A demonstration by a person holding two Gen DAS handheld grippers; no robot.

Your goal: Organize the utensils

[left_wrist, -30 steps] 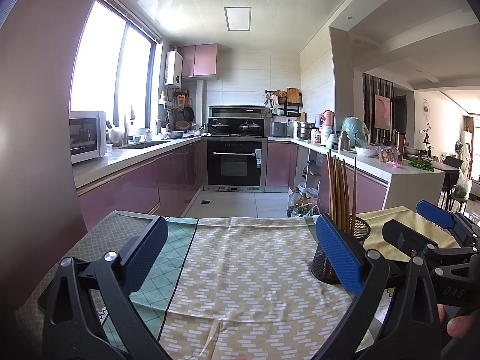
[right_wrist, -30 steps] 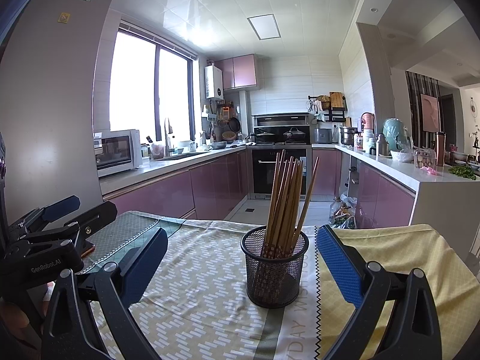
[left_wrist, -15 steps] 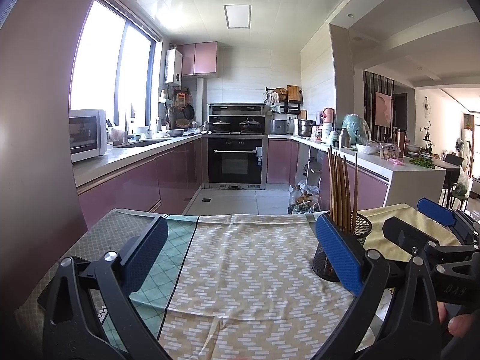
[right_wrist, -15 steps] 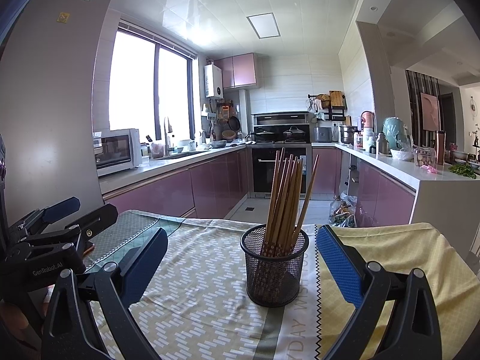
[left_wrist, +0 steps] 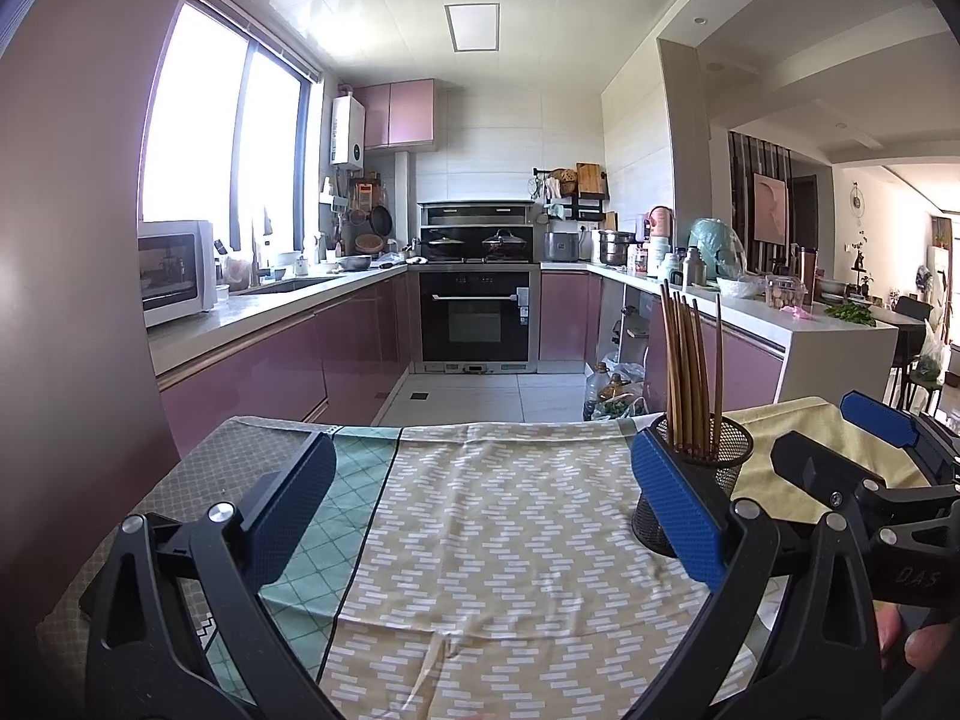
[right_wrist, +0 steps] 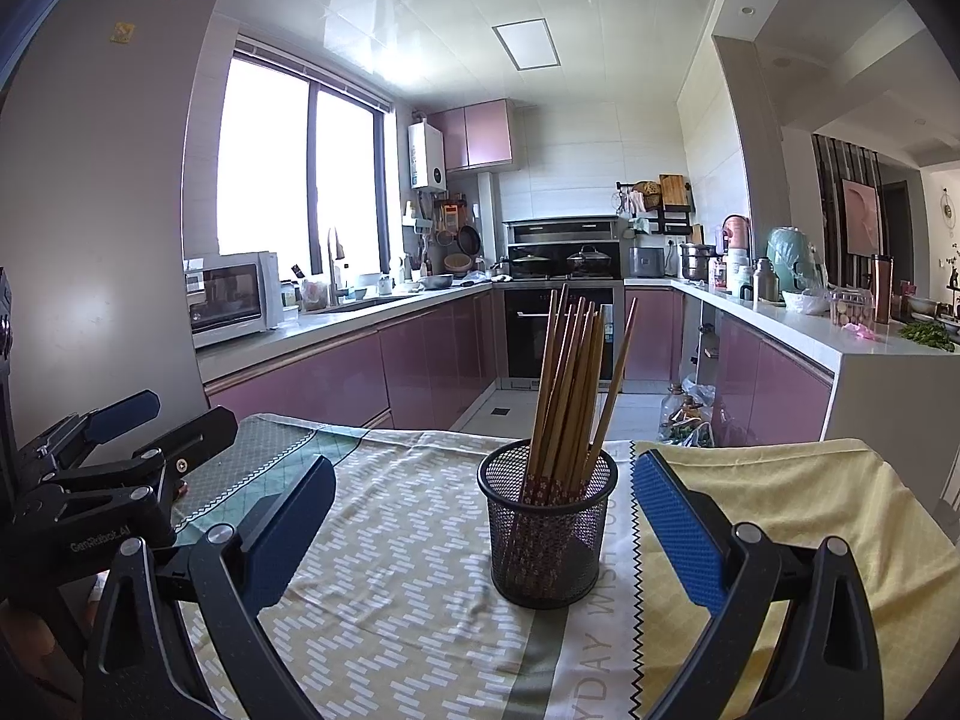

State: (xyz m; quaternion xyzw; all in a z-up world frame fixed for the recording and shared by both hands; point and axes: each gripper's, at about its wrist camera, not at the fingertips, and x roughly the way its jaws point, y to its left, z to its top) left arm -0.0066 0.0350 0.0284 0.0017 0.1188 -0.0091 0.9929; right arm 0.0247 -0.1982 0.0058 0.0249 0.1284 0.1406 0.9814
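A black mesh holder [right_wrist: 549,534] stands on the patterned tablecloth [right_wrist: 396,588] with several brown chopsticks [right_wrist: 570,384] upright in it. My right gripper [right_wrist: 480,516] is open, its blue pads on either side of the holder and a little short of it, touching nothing. My left gripper [left_wrist: 480,510] is open too, over bare cloth [left_wrist: 504,510]. From the left wrist view the holder [left_wrist: 729,456] and its chopsticks [left_wrist: 690,366] sit partly behind the right pad, with the right gripper [left_wrist: 864,456] at the far right edge. The left gripper [right_wrist: 144,432] shows at the left of the right wrist view.
The table's far edge [left_wrist: 480,423] drops to the tiled kitchen floor [left_wrist: 468,390]. Purple cabinets and worktops run left and right, with an oven [left_wrist: 474,312] at the back. A tall grey surface [right_wrist: 90,210] rises close on the left. Bags [right_wrist: 690,414] lie on the floor by the right counter.
Both views have drifted slightly. The holder has slid a little right and farther off in the left wrist view. Both grippers stay open and hold nothing.
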